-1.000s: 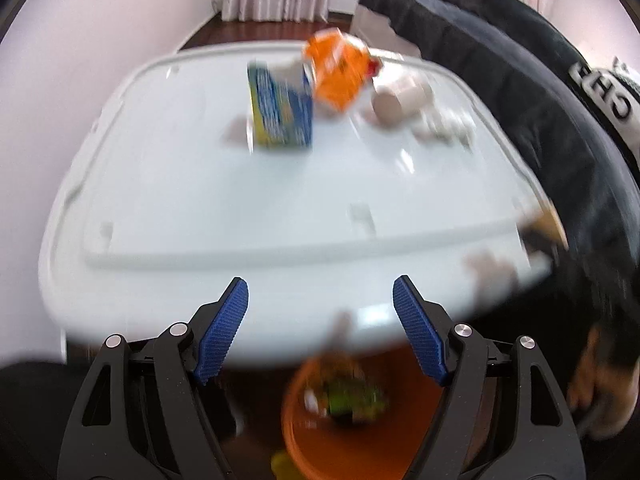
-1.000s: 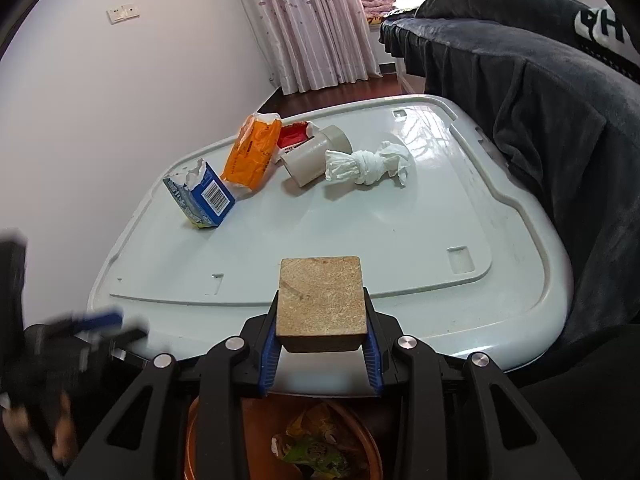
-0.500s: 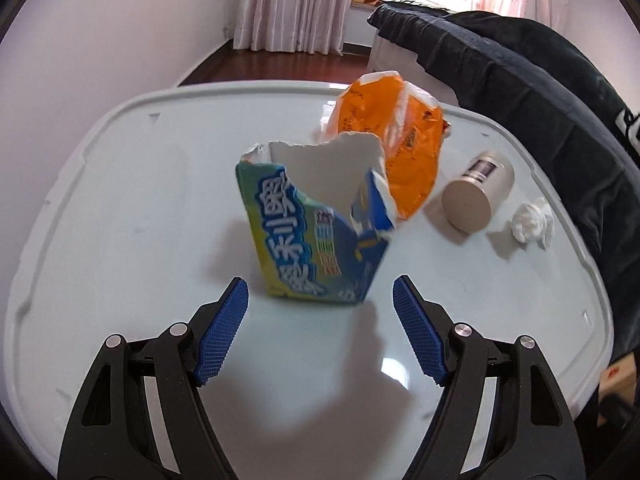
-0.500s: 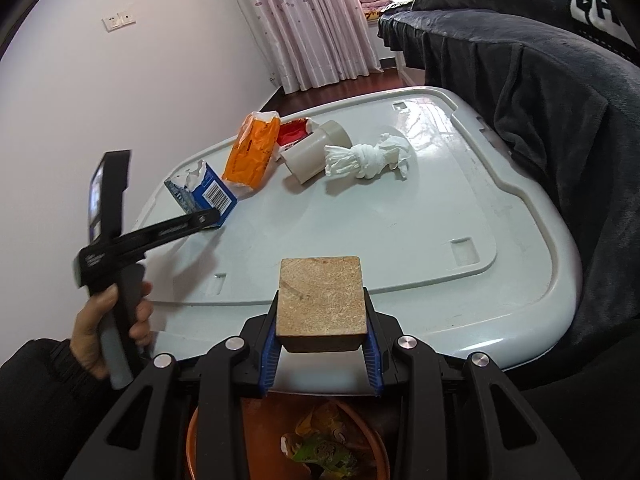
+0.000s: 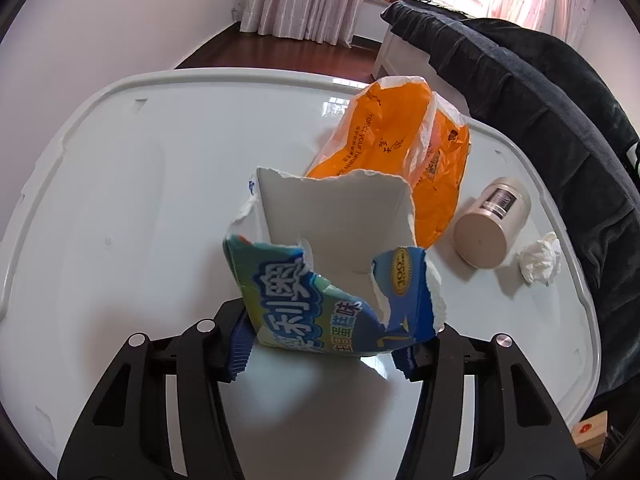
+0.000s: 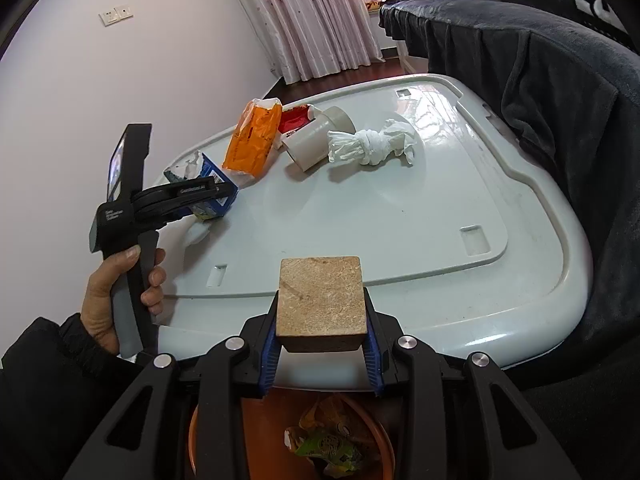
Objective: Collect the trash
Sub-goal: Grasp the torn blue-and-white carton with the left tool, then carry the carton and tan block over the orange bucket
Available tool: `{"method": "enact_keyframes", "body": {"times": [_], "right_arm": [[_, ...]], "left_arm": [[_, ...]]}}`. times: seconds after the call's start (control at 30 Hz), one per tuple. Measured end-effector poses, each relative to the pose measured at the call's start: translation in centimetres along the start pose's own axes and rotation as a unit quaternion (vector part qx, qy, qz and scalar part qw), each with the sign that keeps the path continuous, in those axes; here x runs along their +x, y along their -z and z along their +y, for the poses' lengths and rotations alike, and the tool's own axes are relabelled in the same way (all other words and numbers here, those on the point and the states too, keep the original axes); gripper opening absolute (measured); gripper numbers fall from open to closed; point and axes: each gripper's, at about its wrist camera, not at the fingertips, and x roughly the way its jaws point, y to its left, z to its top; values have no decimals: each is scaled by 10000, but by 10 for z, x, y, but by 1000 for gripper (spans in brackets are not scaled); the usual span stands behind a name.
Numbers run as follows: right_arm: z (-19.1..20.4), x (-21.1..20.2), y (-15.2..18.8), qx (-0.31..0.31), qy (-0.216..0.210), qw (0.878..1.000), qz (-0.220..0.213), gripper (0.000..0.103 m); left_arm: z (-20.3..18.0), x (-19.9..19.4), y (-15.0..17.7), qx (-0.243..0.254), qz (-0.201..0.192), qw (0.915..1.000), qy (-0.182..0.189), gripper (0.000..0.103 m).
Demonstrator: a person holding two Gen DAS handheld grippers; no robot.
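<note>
My left gripper (image 5: 320, 350) is shut on a torn blue carton (image 5: 332, 280) standing on the white table (image 5: 120, 200); the pads press its lower sides. The carton and left gripper also show in the right wrist view (image 6: 212, 196). My right gripper (image 6: 322, 346) is shut on a tan wooden block (image 6: 322, 298), held past the table's near edge above an orange bin (image 6: 384, 440) with wrappers inside. An orange bag (image 5: 400, 148), a beige can (image 5: 490, 228) and crumpled tissue (image 5: 540, 258) lie beyond the carton.
A red wrapper (image 6: 294, 120) lies behind the can (image 6: 316, 142). A knotted white tissue (image 6: 370, 144) lies right of it. A dark blanket-covered sofa (image 6: 540, 80) borders the table's right side. A white wall (image 6: 120, 80) stands on the left.
My left gripper moved forward around the blue carton and closed on its lower sides. My right gripper stayed still, holding the block above the bin.
</note>
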Motion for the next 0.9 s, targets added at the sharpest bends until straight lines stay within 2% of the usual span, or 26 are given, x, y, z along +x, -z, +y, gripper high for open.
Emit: {"method": "enact_keyframes", "body": {"times": [0.3, 0.67, 0.9], "right_arm": [[2, -1, 0, -74, -33, 10000, -22, 35], [18, -16, 5, -454, -118, 9986, -245, 35], [37, -44, 28, -760, -283, 9966, -135, 35]], "left_arm": [[-8, -48, 24, -49, 46, 9999, 140, 54], [-36, -147, 84, 539, -191, 9979, -307, 54], [-56, -180, 132, 1091, -205, 9932, -342, 54]]}}
